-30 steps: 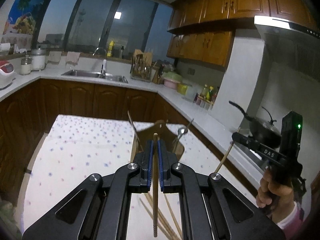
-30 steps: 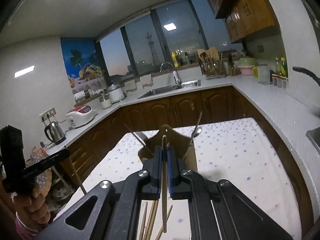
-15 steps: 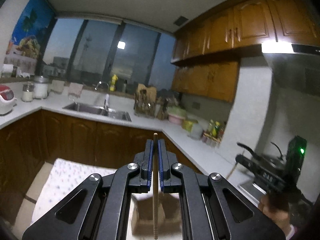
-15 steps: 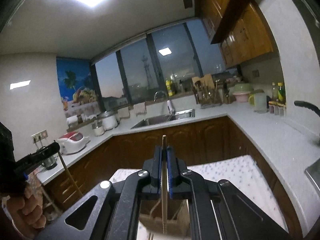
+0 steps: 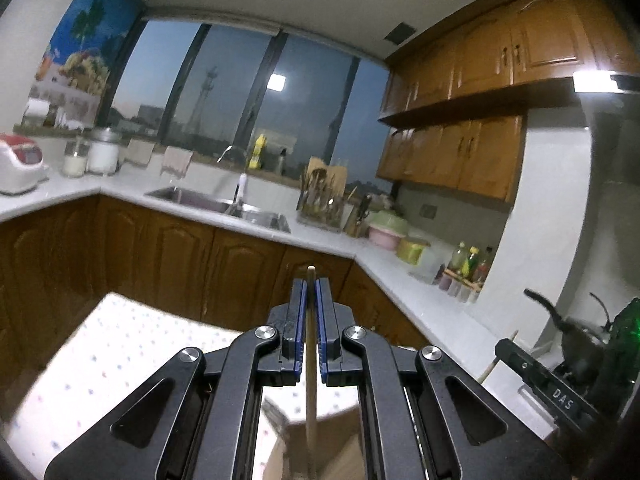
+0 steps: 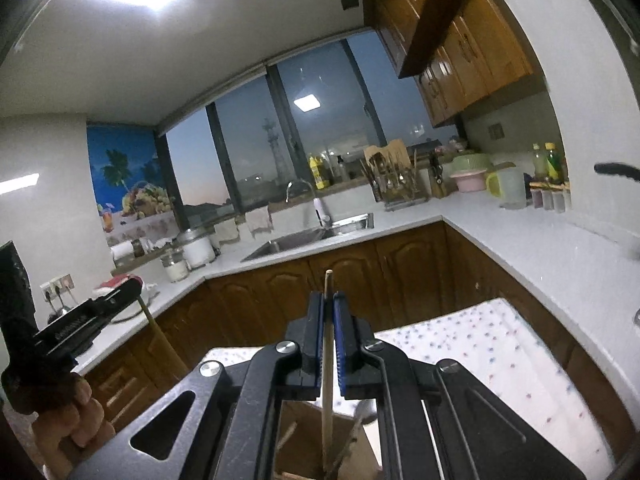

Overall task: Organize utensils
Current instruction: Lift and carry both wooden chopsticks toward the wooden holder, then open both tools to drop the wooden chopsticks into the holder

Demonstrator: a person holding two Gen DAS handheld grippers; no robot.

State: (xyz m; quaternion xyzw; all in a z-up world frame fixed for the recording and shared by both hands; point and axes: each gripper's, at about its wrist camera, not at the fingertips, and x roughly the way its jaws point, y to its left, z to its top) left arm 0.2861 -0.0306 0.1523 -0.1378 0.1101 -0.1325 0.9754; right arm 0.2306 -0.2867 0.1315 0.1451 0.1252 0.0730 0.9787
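Chopstick (image 5: pixel 311 360) ends run out of frame below both fingers (image 6: pixel 317 332).

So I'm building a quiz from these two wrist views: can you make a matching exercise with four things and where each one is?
Things:
1. left claw
2. yellow bottle
3. tablecloth
4. red and white cooker

Places or states:
A. on the far left counter
B. on the sill behind the sink
C. shut on a chopstick
D. dotted, spread on the table

Pairs: 1-C, 2-B, 3-D, 4-A
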